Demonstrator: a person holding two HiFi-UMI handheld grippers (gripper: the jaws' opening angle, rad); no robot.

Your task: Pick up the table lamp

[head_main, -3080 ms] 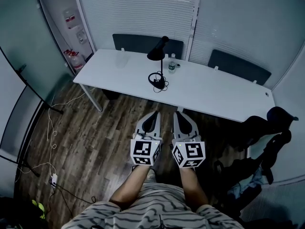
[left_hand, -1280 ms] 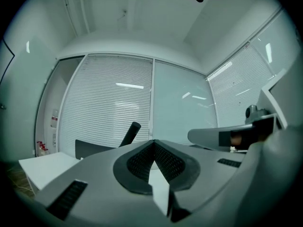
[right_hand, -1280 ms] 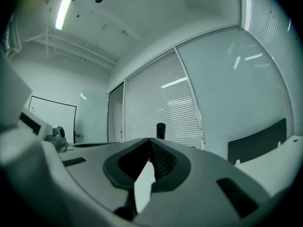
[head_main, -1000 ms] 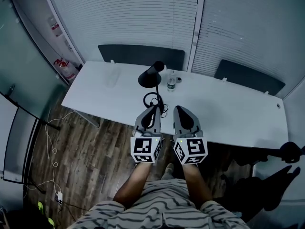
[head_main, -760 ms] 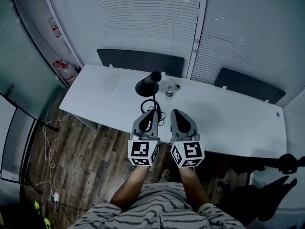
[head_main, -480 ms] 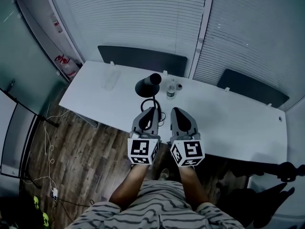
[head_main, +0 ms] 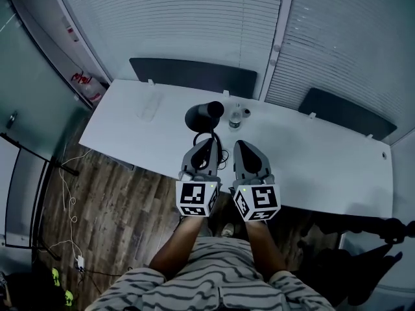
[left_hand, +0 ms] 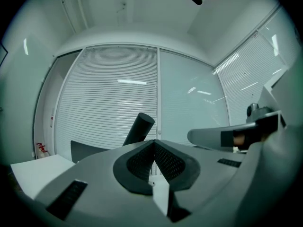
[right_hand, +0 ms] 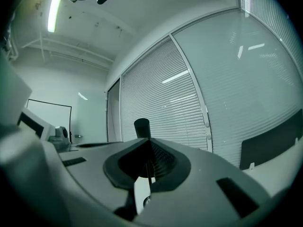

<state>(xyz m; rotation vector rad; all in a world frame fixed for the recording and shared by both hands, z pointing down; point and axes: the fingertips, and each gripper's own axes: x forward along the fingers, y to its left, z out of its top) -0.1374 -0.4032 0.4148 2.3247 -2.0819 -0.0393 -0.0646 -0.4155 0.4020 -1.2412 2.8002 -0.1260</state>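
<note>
The left gripper is clenched with its pads pressed together and nothing between them. The right gripper is clenched and empty too. Both are held side by side over the near edge of the table, pointing at the table lamp. The lamp stands about midway between the near and far edges, its dark shade just beyond the left gripper's tip and not touching it; its base is hidden behind that gripper. A small bottle stands just right of the shade, nearer the far edge. By my reading the task is only at the approach: nothing is grasped yet, and opening a gripper, closing on the lamp and lifting it are all left.
</note>
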